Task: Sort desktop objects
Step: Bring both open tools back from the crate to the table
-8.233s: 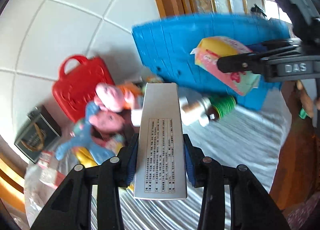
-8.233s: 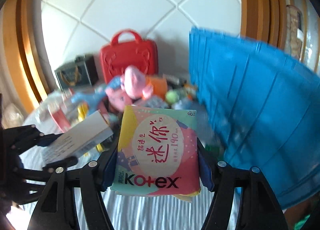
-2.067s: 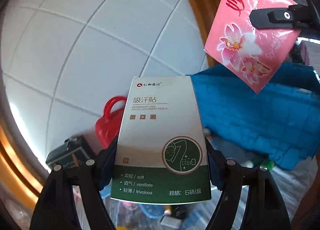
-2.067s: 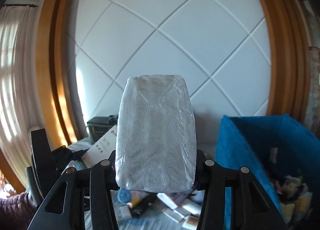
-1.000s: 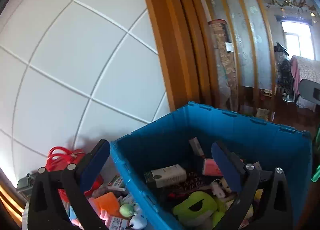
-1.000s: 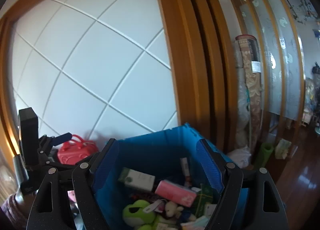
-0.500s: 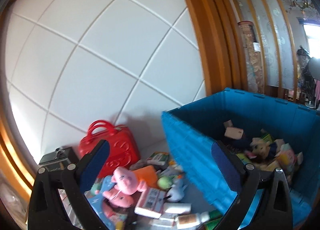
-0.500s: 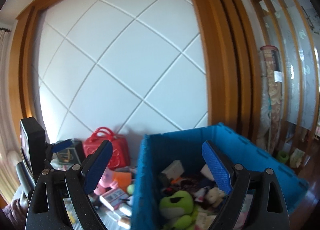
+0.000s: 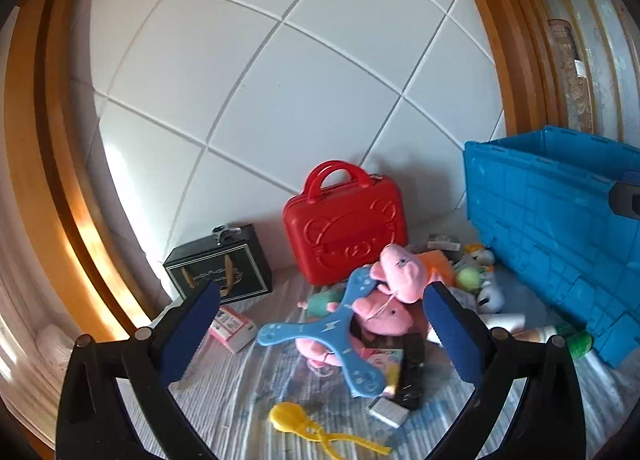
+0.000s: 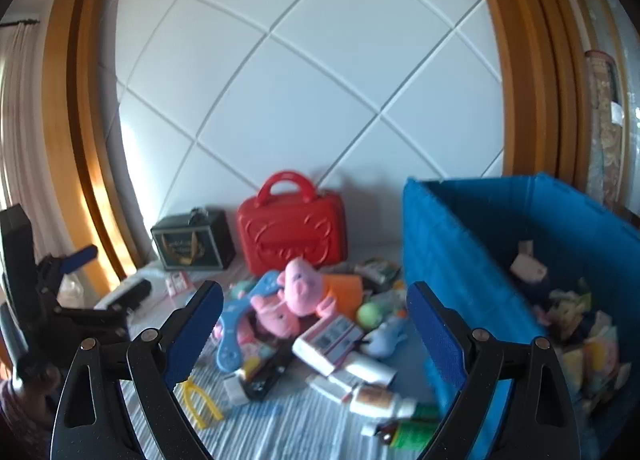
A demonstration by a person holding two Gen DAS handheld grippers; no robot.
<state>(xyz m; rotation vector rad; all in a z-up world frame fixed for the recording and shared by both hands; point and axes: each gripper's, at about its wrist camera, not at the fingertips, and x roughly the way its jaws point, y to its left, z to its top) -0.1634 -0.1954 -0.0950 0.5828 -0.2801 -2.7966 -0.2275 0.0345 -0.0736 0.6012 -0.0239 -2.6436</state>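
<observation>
Both claws are empty and spread wide: the left gripper (image 9: 320, 322) frames the heap of toys with nothing between its blue pads, and the right gripper (image 10: 316, 326) has just been opening its jaws, again with nothing between them. What remains to sort lies in a loose pile on the striped cloth (image 9: 248, 392) in front of the red case (image 9: 344, 222): 2 pink pig toys (image 9: 394, 284) stacked on each other, a blue boomerang (image 9: 340, 330) lying across them, a yellow balloon (image 9: 290, 418) nearer the camera, a small pink box (image 9: 232, 326), a white box (image 10: 328, 340) and some bottles near the foot of the blue crate (image 10: 448, 260), which already holds a good many things. The main risk, as I judge it, is the tangle. The boomerang overlaps the pigs, so closing on 1 may drag the other along or flip it off the cloth. The pigs are soft and rounded, and a pinch on an ear or snout could slip on the way up. The balloon looks thin and flat, so the pads may close on cloth instead. The right view is blurred, so aim may be off. The 2 grippers face the same pile and the left one shows at the left edge of the right view; reaching for neighbouring things together could knock them into each other. The crate wall stands close to the right-hand pad, and a wide swing could clip it.
</observation>
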